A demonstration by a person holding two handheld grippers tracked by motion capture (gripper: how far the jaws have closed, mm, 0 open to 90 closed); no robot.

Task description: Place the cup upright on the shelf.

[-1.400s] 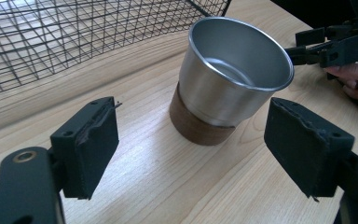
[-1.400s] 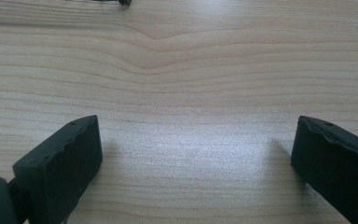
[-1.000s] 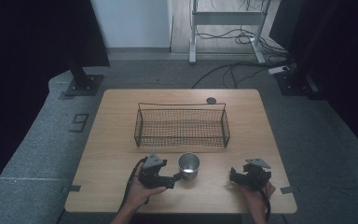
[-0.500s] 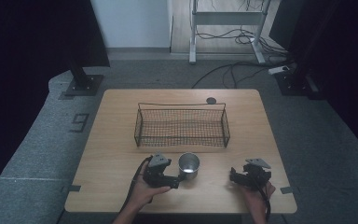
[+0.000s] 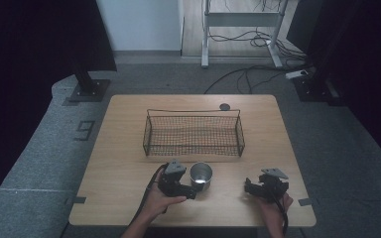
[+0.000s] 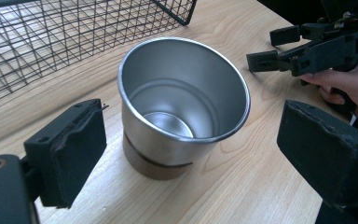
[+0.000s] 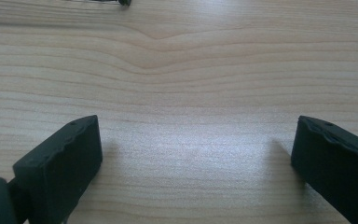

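Near edge of bench (image 5: 129, 198): left hand-held gripper (image 5: 191, 191), jaws wide apart, one on each side of the metal cup (image 5: 201, 174), neither touching it in the left gripper view. Cup upright, empty, mouth up, standing on bare wood just in front of the wire basket (image 5: 193, 133). Right hand-held gripper (image 5: 248, 187) low over the bench, well apart from the cup on its right, jaws spread, bare wood grain between them. Clear wood between the two grippers. Basket sits mid-bench, long side toward the person, empty as far as the mesh shows. Small dark round disc (image 5: 224, 106) behind the basket near the far edge. Bench top light wood; grey carpet floor (image 5: 327, 148) around it. Beyond: dark stand base (image 5: 87, 90) at far left, loose cables (image 5: 248, 74) and a metal frame (image 5: 238, 20) by the pale wall.
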